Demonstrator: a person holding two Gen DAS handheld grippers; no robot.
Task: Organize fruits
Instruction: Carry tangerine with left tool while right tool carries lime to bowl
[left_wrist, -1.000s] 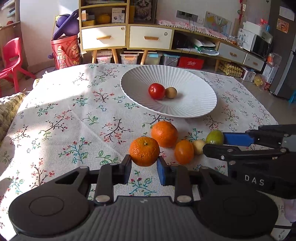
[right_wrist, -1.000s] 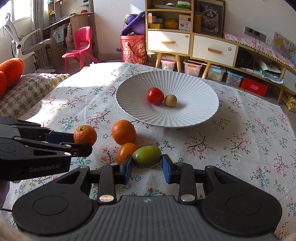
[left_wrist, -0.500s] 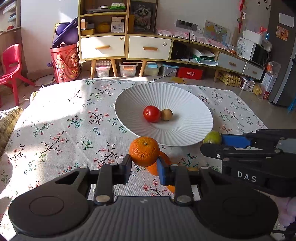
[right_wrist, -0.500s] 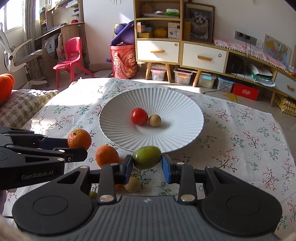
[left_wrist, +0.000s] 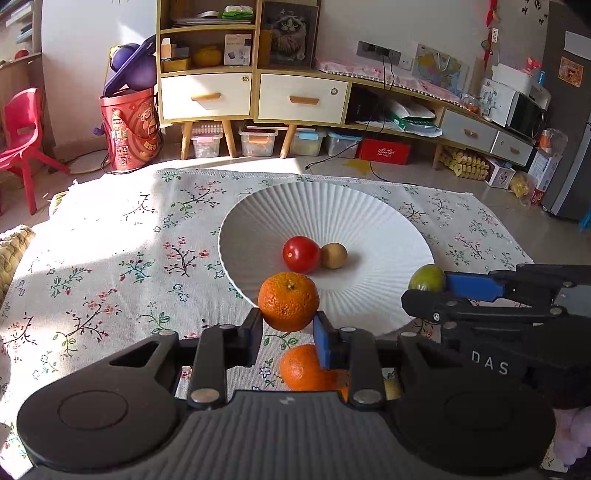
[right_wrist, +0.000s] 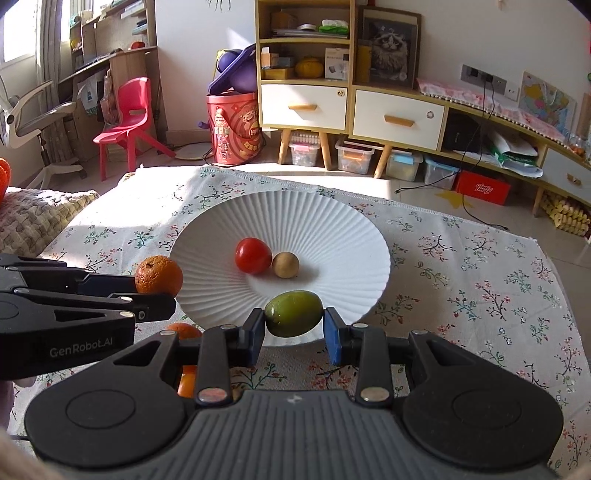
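Fruits: two in grip, lifted over near rim of plate (left_wrist: 369, 206).
L gripper (left_wrist: 288, 326): clamped on mandarin (left_wrist: 288, 301).
R gripper (right_wrist: 294, 332): clamped on green fruit (right_wrist: 293, 313).
Done: tomato (left_wrist: 301, 254), small brown fruit (left_wrist: 333, 255) in plate.
Left: orange fruits (left_wrist: 301, 367) on cloth (left_wrist: 110, 266), near side.

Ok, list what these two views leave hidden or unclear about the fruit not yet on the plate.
- Left wrist view: a loose orange on the tablecloth is half covered by the left gripper; the pieces beside it are slivers.
- Right wrist view: the same fruits hide behind both grippers, so their count is unclear.
- Whether the held green fruit is a lime or something else is unclear.
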